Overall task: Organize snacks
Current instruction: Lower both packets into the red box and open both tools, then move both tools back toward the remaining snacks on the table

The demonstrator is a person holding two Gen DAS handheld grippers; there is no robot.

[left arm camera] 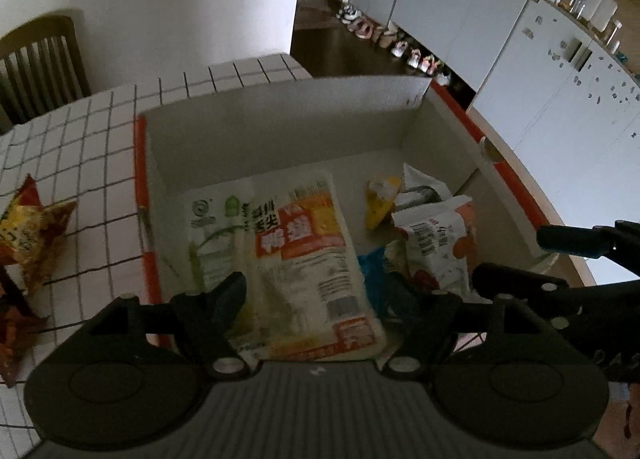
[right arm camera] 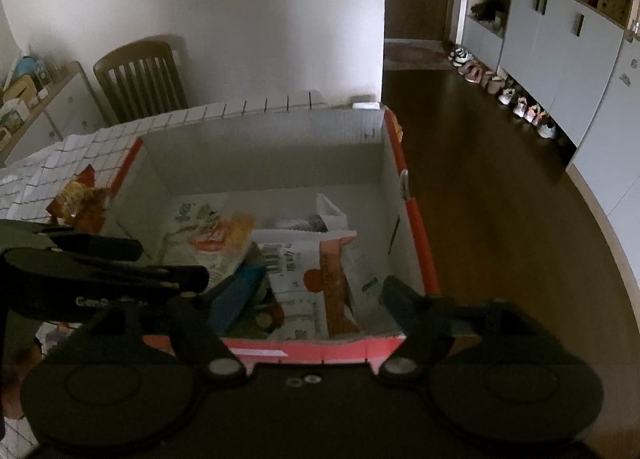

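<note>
My left gripper hangs with jaws spread and empty over the open cardboard box, above a large white-and-orange snack pack lying flat on the box floor. My right gripper is likewise spread, holding nothing, above a white-and-red packet. At the left edge, a red-yellow snack bag lies outside on the checked tablecloth.
</note>
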